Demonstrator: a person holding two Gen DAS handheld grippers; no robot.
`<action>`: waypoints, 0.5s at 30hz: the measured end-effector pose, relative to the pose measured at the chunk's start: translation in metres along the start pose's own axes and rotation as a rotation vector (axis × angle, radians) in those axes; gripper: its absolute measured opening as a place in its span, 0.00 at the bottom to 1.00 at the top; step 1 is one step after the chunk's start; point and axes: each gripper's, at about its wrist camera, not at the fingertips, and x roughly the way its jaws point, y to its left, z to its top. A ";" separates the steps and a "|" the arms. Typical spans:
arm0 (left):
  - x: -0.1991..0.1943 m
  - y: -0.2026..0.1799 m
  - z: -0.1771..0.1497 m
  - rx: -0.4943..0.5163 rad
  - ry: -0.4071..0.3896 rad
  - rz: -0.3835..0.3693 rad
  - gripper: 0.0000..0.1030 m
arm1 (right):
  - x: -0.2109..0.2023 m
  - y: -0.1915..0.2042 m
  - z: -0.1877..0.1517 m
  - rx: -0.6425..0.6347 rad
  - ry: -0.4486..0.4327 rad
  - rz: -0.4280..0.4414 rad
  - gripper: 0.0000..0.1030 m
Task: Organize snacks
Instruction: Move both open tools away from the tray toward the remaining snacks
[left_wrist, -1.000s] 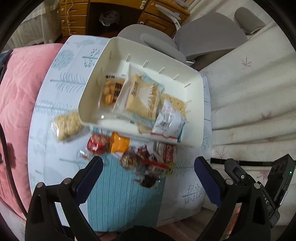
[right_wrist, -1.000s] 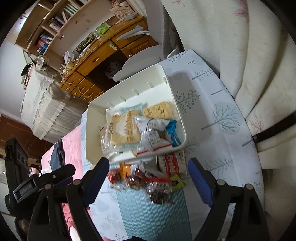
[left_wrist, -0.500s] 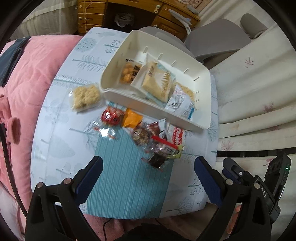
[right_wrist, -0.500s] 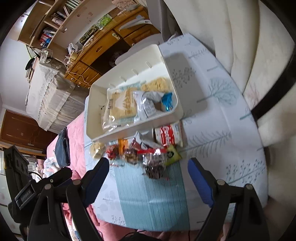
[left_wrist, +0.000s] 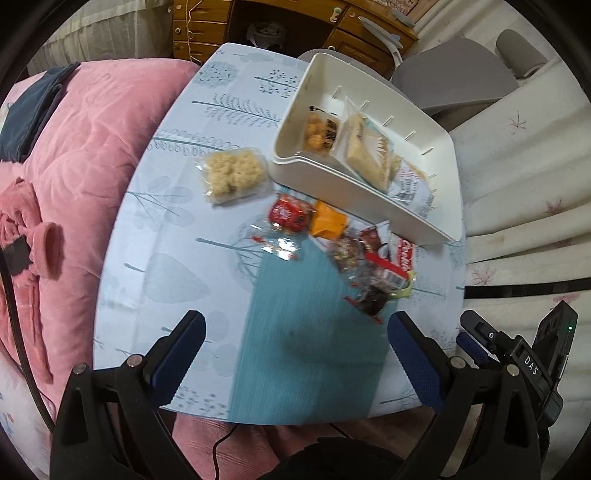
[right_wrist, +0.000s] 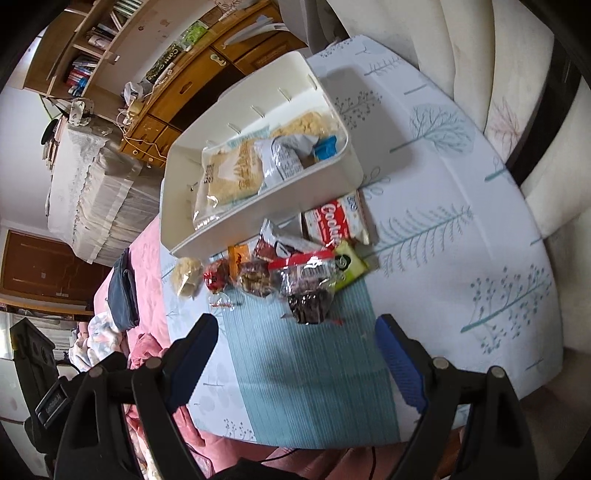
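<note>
Left gripper (left_wrist: 295, 334) and right gripper (right_wrist: 297, 332) hover wide open, holding nothing. Risk: overlapping packets (right_wrist: 291, 271) beside the bin (right_wrist: 354, 173) invite snagging 2 together.

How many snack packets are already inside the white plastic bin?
4 visible in the white plastic bin: an orange-ball packet at its left end, a big clear biscuit pack, a silver-white wrapper, a pale crispy cake. More may lie underneath.
</note>
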 end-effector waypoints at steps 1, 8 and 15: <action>0.000 0.005 0.002 0.014 0.002 0.000 0.96 | 0.002 0.001 -0.003 0.004 -0.002 -0.004 0.85; 0.006 0.034 0.022 0.137 0.039 0.024 0.96 | 0.021 0.013 -0.033 0.091 -0.025 -0.041 0.85; 0.020 0.056 0.046 0.306 0.100 0.025 0.96 | 0.035 0.028 -0.063 0.169 -0.128 -0.078 0.85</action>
